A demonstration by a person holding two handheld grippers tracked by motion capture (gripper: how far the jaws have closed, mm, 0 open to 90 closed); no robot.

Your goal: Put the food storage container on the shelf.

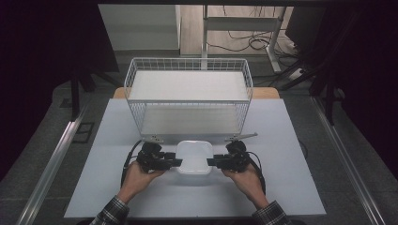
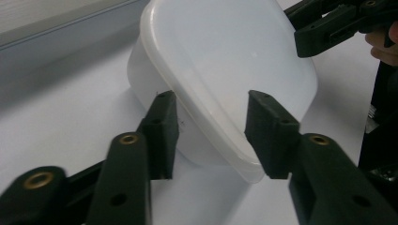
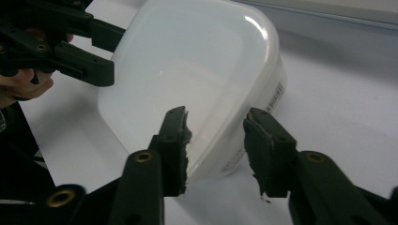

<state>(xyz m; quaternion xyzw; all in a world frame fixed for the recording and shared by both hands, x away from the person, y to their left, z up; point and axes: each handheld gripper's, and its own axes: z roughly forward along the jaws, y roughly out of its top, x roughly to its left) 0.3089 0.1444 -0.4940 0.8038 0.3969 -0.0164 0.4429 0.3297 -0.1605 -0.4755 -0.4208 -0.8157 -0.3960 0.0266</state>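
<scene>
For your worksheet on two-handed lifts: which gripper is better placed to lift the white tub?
Neither alone: left gripper and right gripper straddle opposite ends of the tub, so both seem equally placed.

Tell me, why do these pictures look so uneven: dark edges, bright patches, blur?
High view: light falls on the white table sheet, while the surroundings sink into darkness. Left gripper view: the translucent white plastic lidded box looks washed out, and the near black fingers are soft. Right gripper view: small glints on the lid, a soft shadow beside the box.
</scene>
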